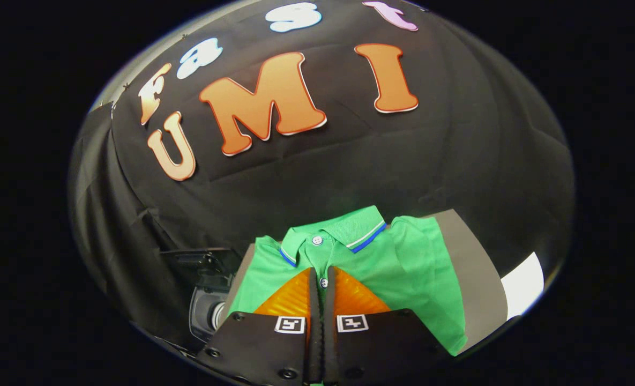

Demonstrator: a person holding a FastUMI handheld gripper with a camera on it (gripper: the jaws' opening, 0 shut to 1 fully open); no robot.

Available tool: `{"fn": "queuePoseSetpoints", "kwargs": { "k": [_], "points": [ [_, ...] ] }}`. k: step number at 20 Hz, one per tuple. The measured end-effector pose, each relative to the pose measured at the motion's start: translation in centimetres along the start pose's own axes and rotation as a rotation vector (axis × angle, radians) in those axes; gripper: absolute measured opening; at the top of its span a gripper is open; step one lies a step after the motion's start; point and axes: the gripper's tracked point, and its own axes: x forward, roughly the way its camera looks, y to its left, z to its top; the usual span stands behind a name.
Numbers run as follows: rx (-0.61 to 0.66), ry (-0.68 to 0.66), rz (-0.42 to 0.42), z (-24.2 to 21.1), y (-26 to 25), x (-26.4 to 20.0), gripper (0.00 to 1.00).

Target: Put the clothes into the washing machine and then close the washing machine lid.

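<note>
- Gripper (321, 279) at bottom centre, fingers pressed nearly together with only a slit between; can't tell whether any cloth is pinched.
- Green folded polo shirt with blue-trimmed collar (403, 268) right under and just ahead of the tips, on a grey flat surface (472, 268); collar pointing away, button placket in line with the fingers.
- Dark open washing machine (210, 300) lower left, just beside the shirt's edge.
- Nothing in between, probably an easy carry left.

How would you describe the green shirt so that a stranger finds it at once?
On the grey table, in front of the black cloth wall, lies a folded polo shirt. The gripper has its jaws nearly together over the button placket. It is bright green, and its collar has a blue and white edge.
</note>
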Motion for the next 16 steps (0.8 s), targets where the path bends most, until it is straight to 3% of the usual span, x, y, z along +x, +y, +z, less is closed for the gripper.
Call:
{"fn": "queuePoseSetpoints", "kwargs": {
  "k": [8, 16],
  "points": [
    [0.003, -0.145, 0.063, 3.3, 4.3, -4.2, 0.08],
    [-0.033, -0.253, 0.036, 6.0, 12.3, -9.6, 0.08]
  ]
}}
